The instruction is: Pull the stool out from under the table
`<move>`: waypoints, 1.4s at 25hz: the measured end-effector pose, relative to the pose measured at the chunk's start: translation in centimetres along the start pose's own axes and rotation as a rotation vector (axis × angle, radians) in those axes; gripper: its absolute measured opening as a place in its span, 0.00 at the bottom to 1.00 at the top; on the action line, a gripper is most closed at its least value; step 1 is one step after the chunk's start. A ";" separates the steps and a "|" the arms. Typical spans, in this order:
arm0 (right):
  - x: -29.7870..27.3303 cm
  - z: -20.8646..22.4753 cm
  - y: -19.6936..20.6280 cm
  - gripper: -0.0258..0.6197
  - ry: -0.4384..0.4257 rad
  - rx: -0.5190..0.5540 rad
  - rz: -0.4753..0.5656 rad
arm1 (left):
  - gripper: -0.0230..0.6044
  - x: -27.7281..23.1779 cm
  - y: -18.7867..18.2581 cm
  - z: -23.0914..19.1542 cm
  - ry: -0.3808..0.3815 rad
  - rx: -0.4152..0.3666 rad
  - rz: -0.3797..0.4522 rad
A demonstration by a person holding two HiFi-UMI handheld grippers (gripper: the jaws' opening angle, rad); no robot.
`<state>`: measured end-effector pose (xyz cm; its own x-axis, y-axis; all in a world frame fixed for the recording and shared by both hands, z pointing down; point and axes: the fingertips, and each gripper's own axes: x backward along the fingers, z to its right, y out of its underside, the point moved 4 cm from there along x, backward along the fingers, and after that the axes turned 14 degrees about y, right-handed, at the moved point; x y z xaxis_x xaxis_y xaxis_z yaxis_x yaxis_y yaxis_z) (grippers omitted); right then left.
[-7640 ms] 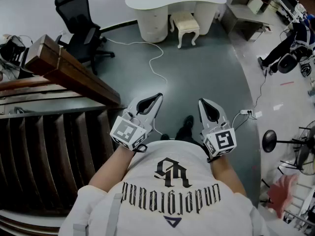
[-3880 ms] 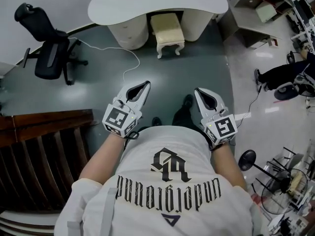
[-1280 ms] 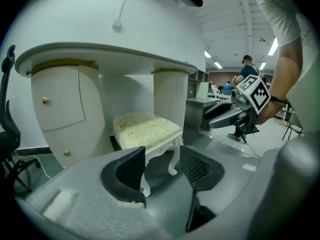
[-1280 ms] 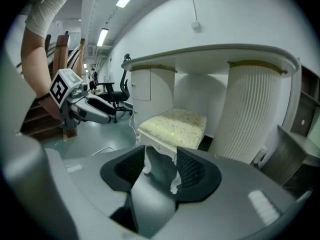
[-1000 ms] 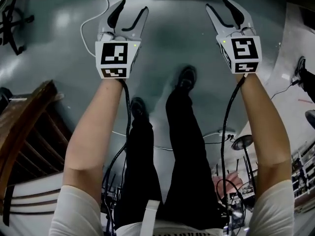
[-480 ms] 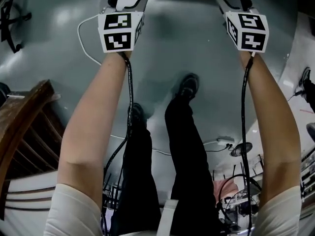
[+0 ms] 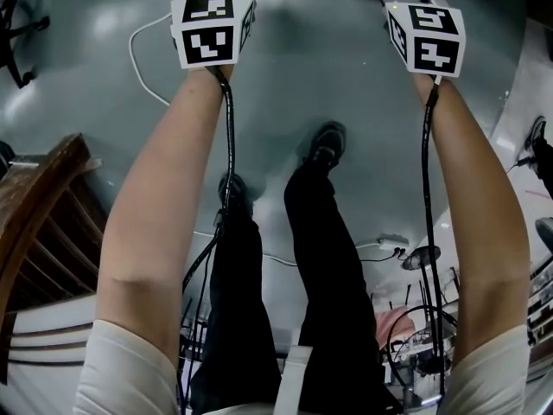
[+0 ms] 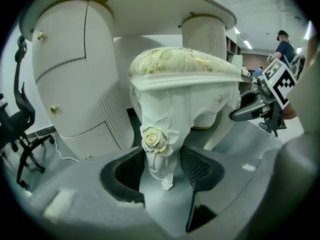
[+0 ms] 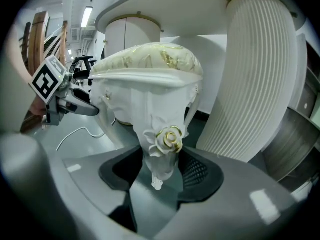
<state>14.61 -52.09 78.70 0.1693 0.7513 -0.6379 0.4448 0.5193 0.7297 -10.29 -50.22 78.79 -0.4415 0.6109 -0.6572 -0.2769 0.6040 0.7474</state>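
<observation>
The white stool [image 8: 186, 95] has a gold-patterned cushion [image 8: 182, 64] and rose-carved legs [image 8: 158, 149]. The left tool [image 8: 162, 168] and right tool [image 9: 161, 170] each stand wide open around one leg.

Stool [image 8: 185, 69] under table [image 8: 160, 1], left tongs [image 8: 162, 170] around one front leg [image 8: 160, 151], right tongs [image 9: 161, 171] around another

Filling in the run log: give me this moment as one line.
phase: reach | left claw: open round stool leg | right claw: open round other leg | stool: under table
</observation>
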 end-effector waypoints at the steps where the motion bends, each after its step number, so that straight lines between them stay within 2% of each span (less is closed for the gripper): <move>1: 0.1 0.0 0.0 0.39 -0.001 0.001 0.000 | 0.40 0.1 0.0 0.1 -0.004 0.005 0.001; 5: 1.4 -0.4 0.7 0.38 0.003 -0.003 -0.023 | 0.39 1.0 0.7 1.0 -0.004 0.025 0.006; 10: 4.3 -2.3 2.6 0.38 -0.005 -0.011 -0.044 | 0.39 3.1 3.0 2.9 0.012 0.044 -0.040; 14: 7.3 -4.2 4.5 0.38 -0.011 -0.020 -0.041 | 0.39 5.6 5.3 4.5 0.020 0.054 -0.018; 18: 10.8 -5.8 6.9 0.38 0.011 -0.031 -0.055 | 0.38 8.1 7.7 6.7 0.047 0.041 -0.017; 23: 14.2 -8.4 9.6 0.38 0.002 -0.022 -0.088 | 0.38 11.3 11.2 8.4 0.073 0.028 -0.054; 29: 18.2 -11.3 11.5 0.38 0.001 -0.019 -0.100 | 0.37 15.3 14.4 10.2 0.094 0.001 -0.057; 35: 22.3 -13.8 14.8 0.38 -0.017 -0.019 -0.141 | 0.36 18.6 18.3 13.2 0.124 0.018 -0.086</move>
<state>12.85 -22.00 78.68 0.1211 0.6631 -0.7387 0.4486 0.6273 0.6366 -12.26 -21.05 78.95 -0.5190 0.4895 -0.7007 -0.3034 0.6609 0.6864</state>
